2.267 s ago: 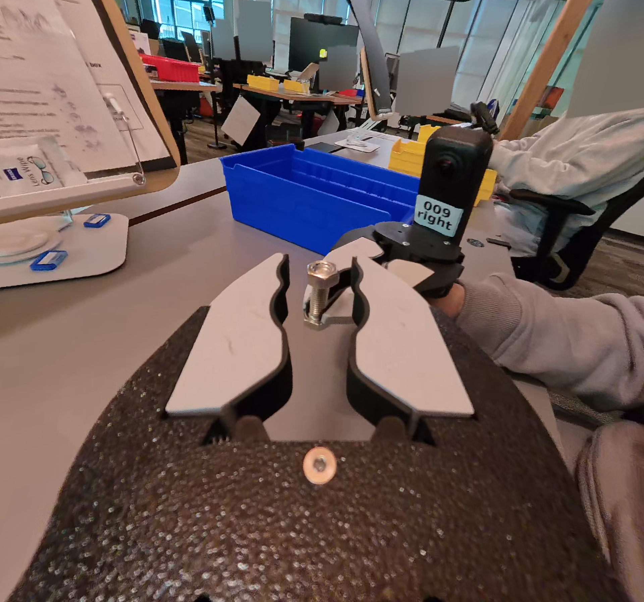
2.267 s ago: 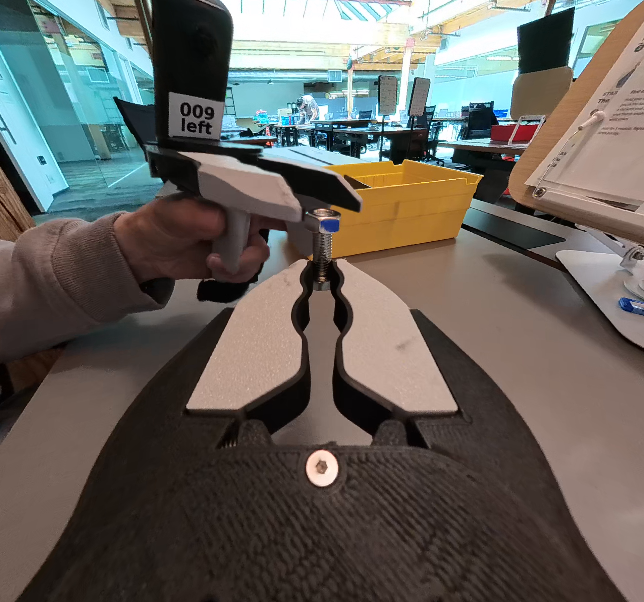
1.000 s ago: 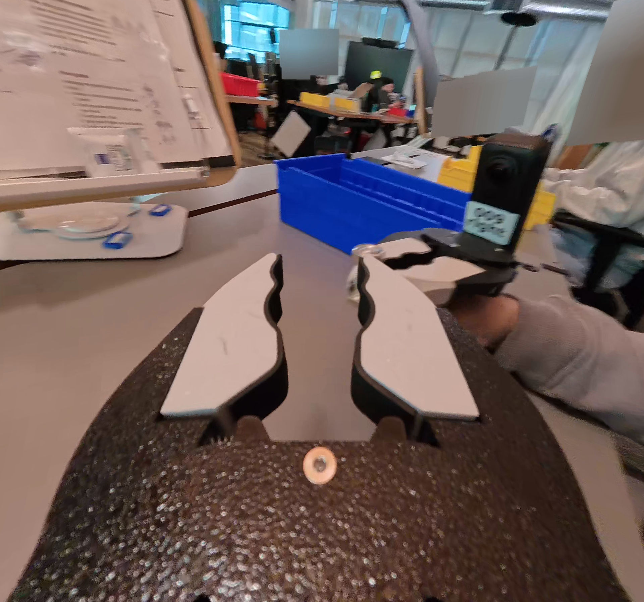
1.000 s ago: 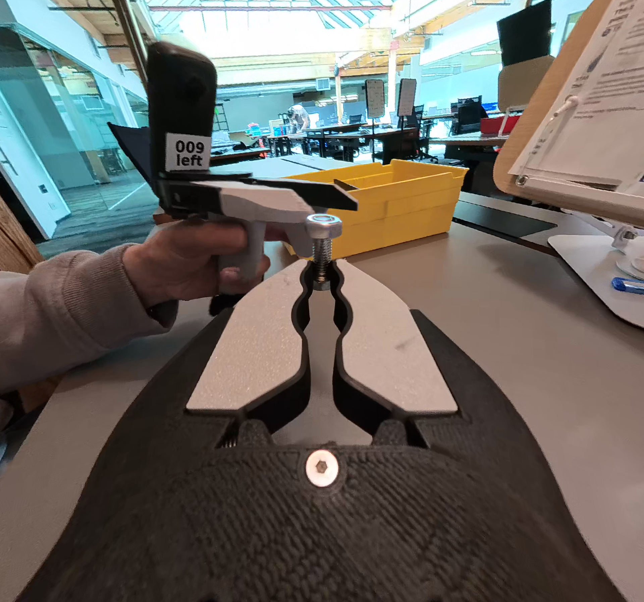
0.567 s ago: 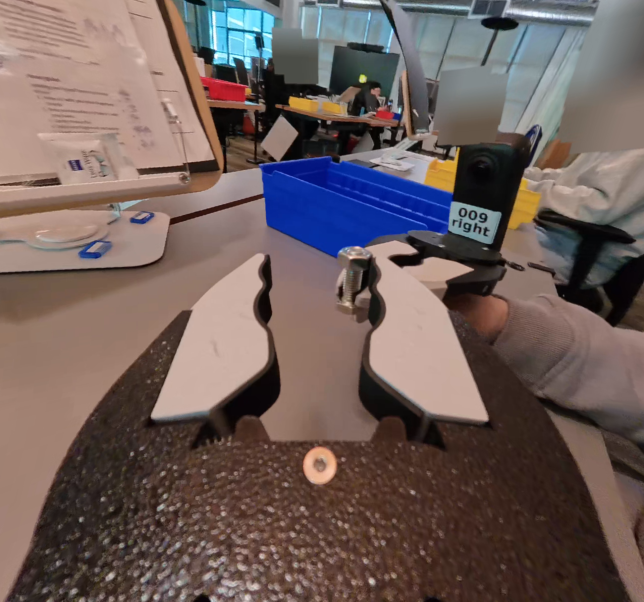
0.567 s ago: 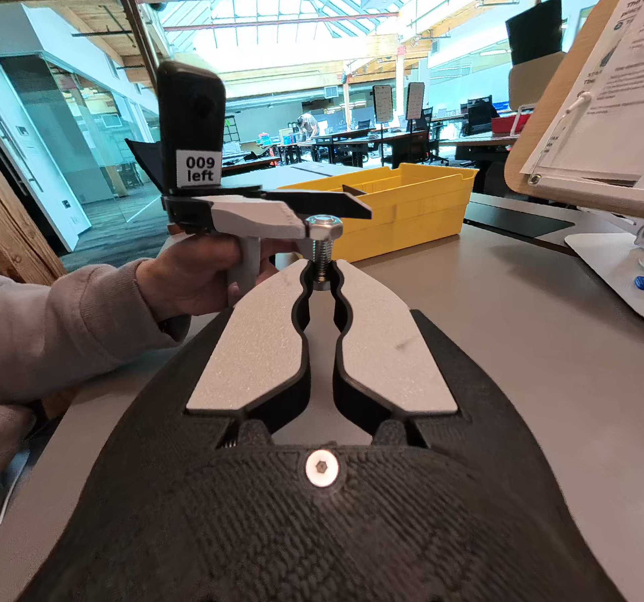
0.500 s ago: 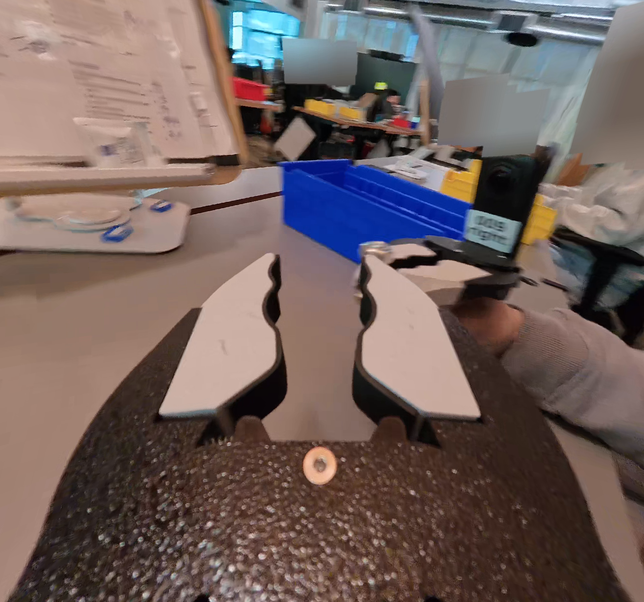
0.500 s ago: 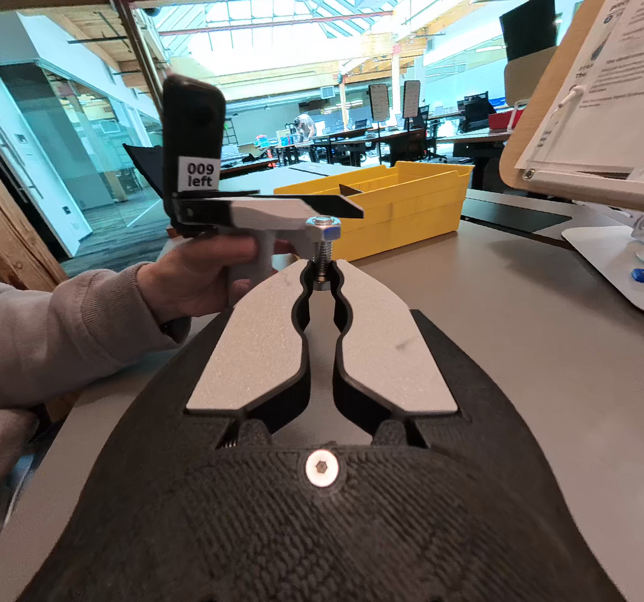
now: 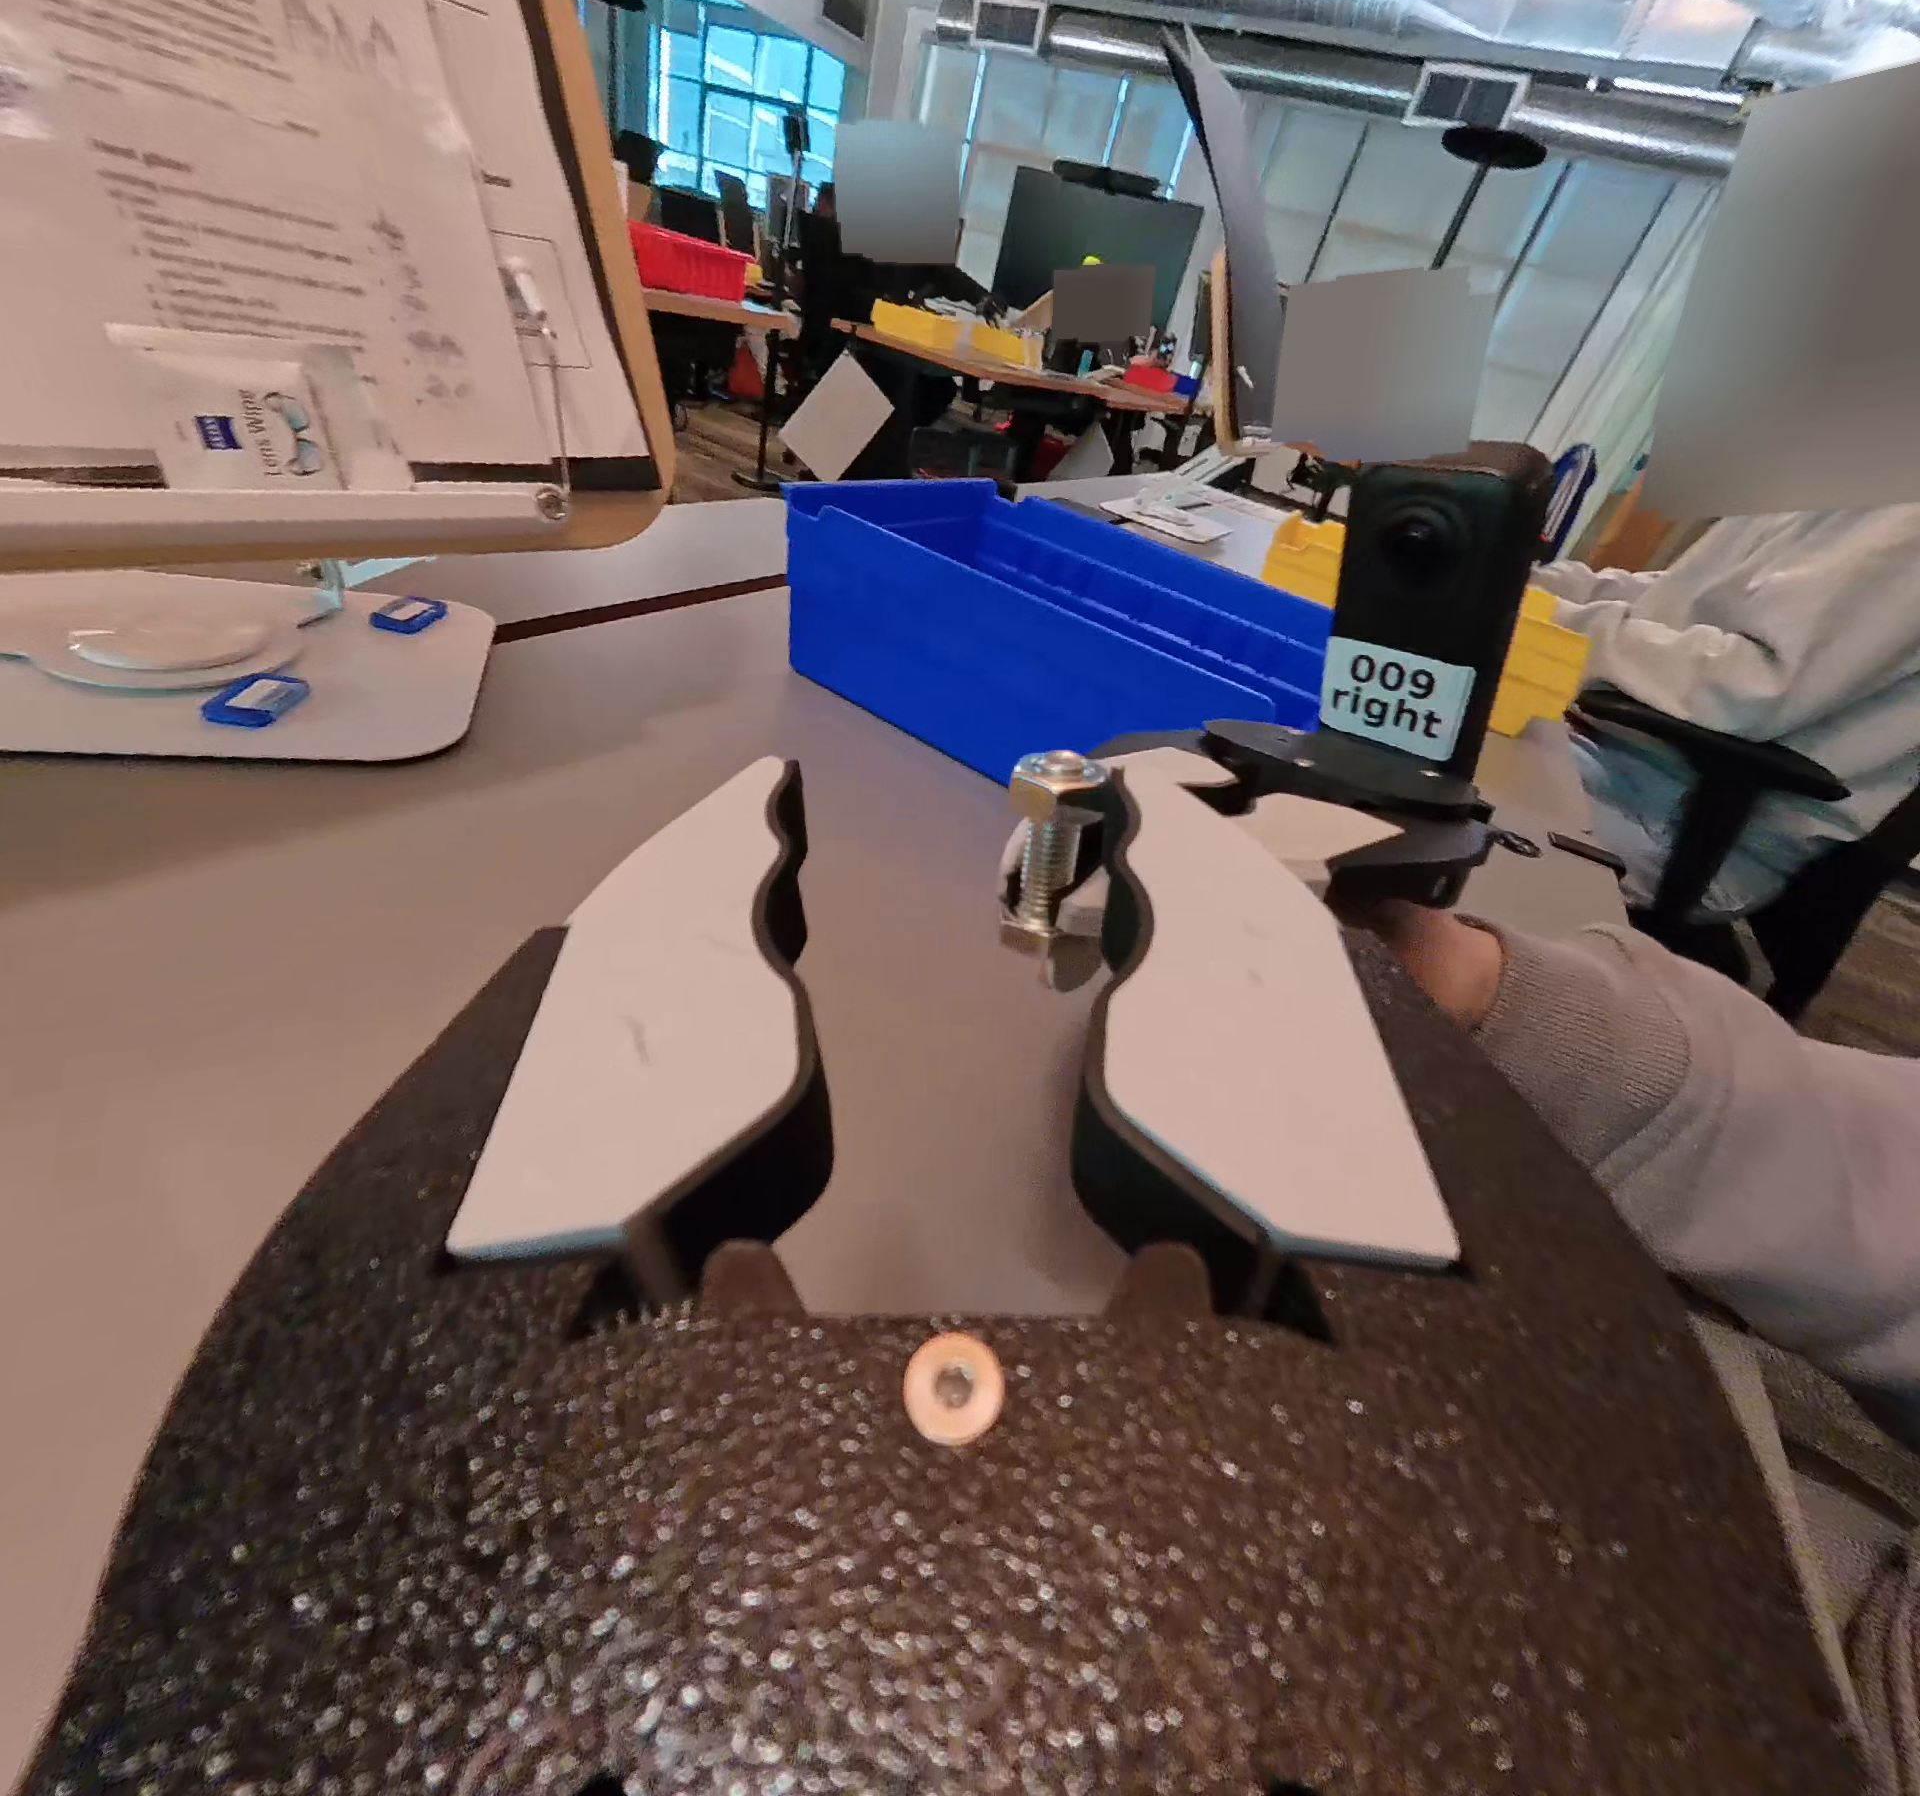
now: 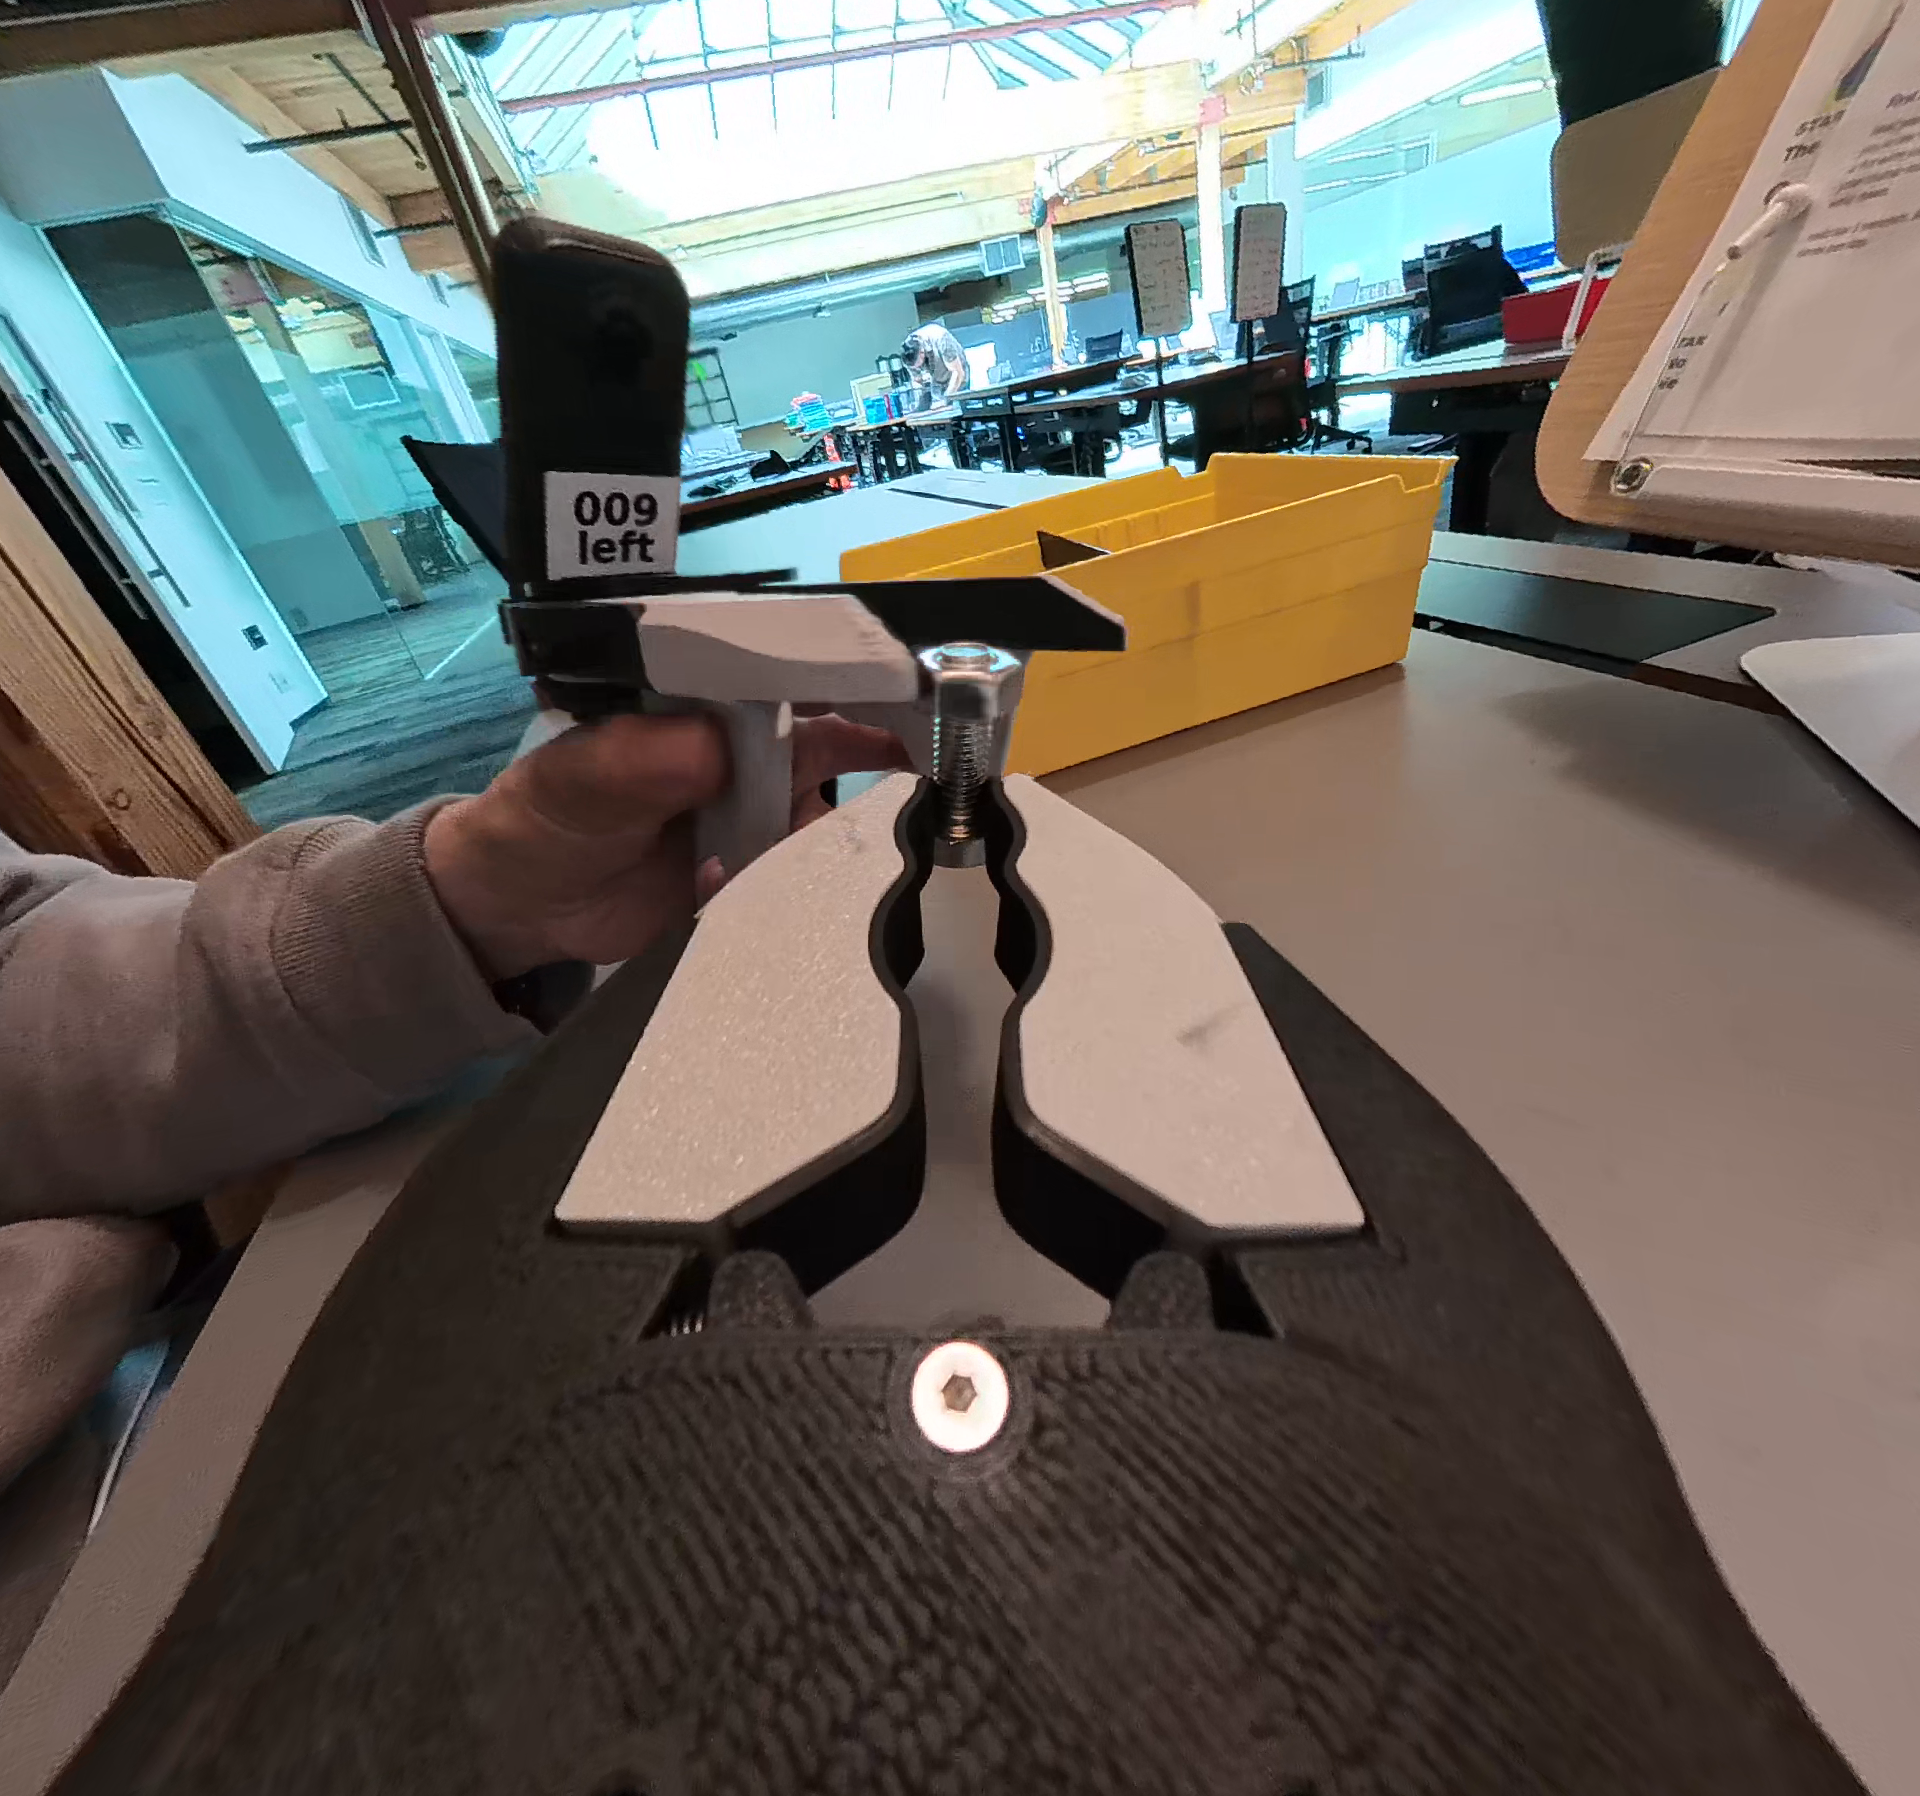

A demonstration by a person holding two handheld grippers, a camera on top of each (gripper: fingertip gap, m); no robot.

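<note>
- Our right gripper [image 10: 958, 842] clamped an upright bolt [image 10: 961, 749] by its threads, above the table [image 10: 1455, 915].
- Our left gripper [image 9: 956, 842] stood wide, one finger [image 9: 1226, 998] beside the nut [image 9: 1055, 782].
- Blue bin [image 9: 997, 624] behind.

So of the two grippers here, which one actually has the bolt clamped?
The right gripper: its fingers are shut on the bolt's threaded shank. The left gripper stands wide open, only one finger beside the nut.
</note>
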